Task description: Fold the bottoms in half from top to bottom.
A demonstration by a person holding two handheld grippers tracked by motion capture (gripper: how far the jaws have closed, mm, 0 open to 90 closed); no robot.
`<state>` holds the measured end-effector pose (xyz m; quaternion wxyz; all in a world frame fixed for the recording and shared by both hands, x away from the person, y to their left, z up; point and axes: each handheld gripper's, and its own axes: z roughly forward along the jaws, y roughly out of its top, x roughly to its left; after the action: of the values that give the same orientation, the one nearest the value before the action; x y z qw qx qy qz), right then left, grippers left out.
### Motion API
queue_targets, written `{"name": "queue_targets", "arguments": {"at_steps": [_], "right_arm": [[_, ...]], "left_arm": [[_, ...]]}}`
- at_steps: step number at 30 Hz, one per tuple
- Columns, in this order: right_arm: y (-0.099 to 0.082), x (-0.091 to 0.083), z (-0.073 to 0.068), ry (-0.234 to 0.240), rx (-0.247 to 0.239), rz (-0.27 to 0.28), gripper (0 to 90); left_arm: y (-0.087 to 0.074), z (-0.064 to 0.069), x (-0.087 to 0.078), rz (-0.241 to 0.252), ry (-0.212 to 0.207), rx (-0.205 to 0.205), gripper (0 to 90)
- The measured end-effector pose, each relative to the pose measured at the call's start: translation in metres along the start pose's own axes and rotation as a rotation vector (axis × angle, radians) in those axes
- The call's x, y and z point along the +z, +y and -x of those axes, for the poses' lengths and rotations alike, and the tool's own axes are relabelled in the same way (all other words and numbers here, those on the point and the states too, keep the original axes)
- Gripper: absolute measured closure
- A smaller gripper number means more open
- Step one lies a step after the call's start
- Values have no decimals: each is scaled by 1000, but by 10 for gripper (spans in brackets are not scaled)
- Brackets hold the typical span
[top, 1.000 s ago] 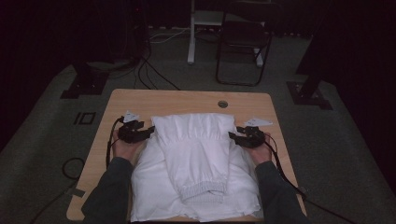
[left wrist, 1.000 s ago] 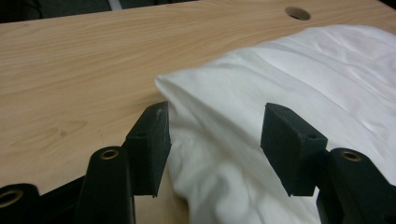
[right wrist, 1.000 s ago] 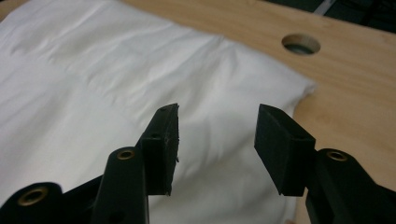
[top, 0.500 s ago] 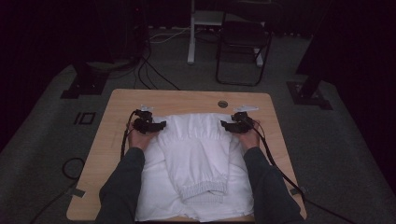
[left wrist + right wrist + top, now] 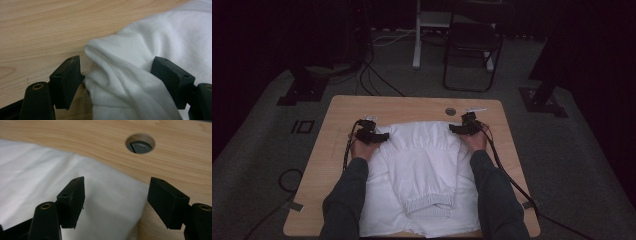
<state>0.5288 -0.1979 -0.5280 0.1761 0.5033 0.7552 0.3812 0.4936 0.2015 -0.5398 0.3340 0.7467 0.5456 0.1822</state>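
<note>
- Folding the white garment (image 5: 422, 175) on the bench (image 5: 412, 106). It lies flat in the middle, the folded part with the ribbed cuff pointing toward me.
- Change vs a second ago: both my hands have gone from the sides of the fold to the far corners of the cloth.
- Left hand-held gripper (image 5: 379, 137): jaws have just been opening and now stand wide apart. A bunched fold of cloth sits between them in the left gripper view, pads not pressing on it.
- Right hand-held gripper (image 5: 457, 129): jaws also just been opening, apart, hovering over the flat far edge near the cable hole (image 5: 140, 143). Nothing clamped.
- Read: fold is laid and both corners are released. The left corner is still rumpled, so it probably needs smoothing before the next fold.
</note>
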Motion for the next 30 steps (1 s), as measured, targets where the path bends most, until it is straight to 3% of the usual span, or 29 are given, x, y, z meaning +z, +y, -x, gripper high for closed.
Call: {"name": "queue_targets", "arguments": {"at_steps": [2,5,8,12,17,19,20,22,24,25,28,29,30], "right_arm": [[-1,8,2,-5,25,-31,279],[-5,19,2,-31,50,-81,277],[-8,23,-2,-53,48,-97,263],[-8,25,-1,-71,47,-83,248],[-5,32,-1,-92,36,-74,237],[-4,33,-5,-101,-7,-80,290],[-3,33,-8,-101,-21,-83,357],[-1,31,-10,-86,-25,-89,600],[1,29,-11,-64,-4,-116,760],[2,29,-11,-62,4,-126,794],[0,25,-13,-80,-25,-112,840],[0,19,-11,-79,-40,-79,846],[1,14,-8,-66,-25,-56,847]], "left_arm": [[2,-4,-5,39,-11,-36,253],[7,-9,-7,77,25,-68,272],[6,-16,-2,89,36,-155,294],[2,-13,8,40,41,-130,294],[1,-12,10,41,35,-112,338],[2,-9,10,37,32,-88,397],[2,-8,10,33,19,-84,470],[3,-8,10,11,-18,-85,649],[7,-4,9,-28,-29,-61,783],[8,-2,8,-21,-29,-48,829],[9,-4,4,2,-52,-78,861],[11,-9,-2,34,-78,-94,865],[12,-10,-6,56,-91,-107,866]]}}
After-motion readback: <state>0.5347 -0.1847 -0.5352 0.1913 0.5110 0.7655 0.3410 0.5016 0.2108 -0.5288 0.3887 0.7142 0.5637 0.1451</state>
